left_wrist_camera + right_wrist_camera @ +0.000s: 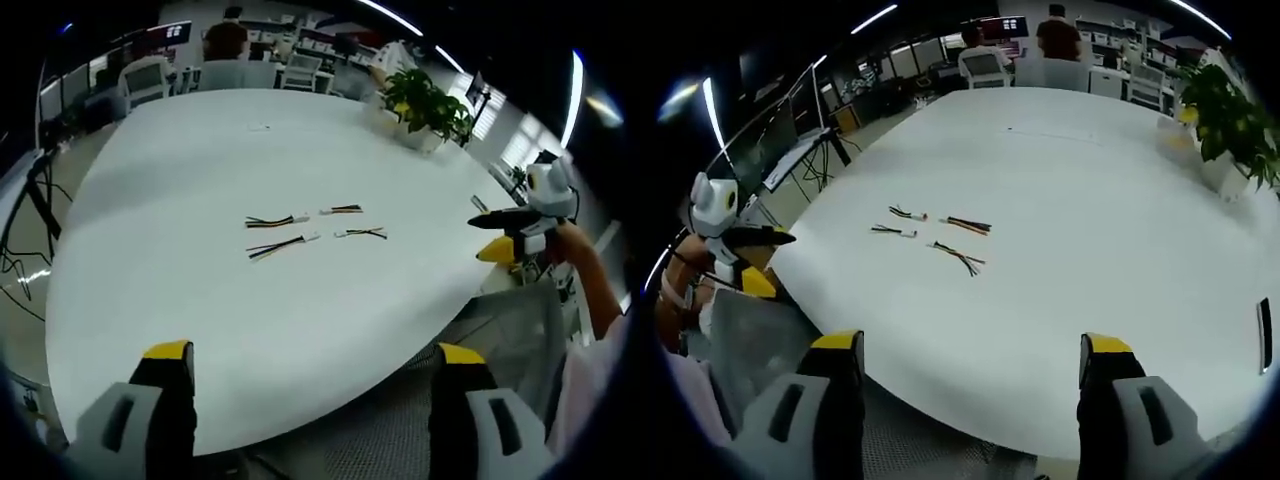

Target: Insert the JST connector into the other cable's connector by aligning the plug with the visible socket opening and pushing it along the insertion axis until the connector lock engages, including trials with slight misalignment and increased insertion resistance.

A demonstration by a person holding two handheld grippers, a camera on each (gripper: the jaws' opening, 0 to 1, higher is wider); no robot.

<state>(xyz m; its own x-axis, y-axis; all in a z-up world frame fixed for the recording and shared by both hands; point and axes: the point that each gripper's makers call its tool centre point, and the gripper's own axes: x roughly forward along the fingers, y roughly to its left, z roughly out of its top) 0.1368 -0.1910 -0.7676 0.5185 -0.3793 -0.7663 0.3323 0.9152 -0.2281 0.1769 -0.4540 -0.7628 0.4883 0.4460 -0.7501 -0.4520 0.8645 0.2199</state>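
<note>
Several short cables with white JST connectors lie loose in the middle of the white table (200, 330). In the left gripper view they are two pairs: cable (277, 221) facing cable (341, 210), and cable (283, 246) facing cable (361, 233). The right gripper view has the same group, among them cable (968, 224) and cable (960, 258). My left gripper (314, 352) hangs open over the table's near edge, well short of the cables. My right gripper (971, 344) is open too and holds nothing. Each gripper appears at the other view's side: right gripper (515, 228), left gripper (735, 248).
A potted plant (428, 105) stands at the table's far edge, also plant (1230, 120). A grey mesh chair back (520, 330) sits by the near edge. Office chairs, desks and people are beyond the table. A dark flat object (1263, 335) lies near the table's right edge.
</note>
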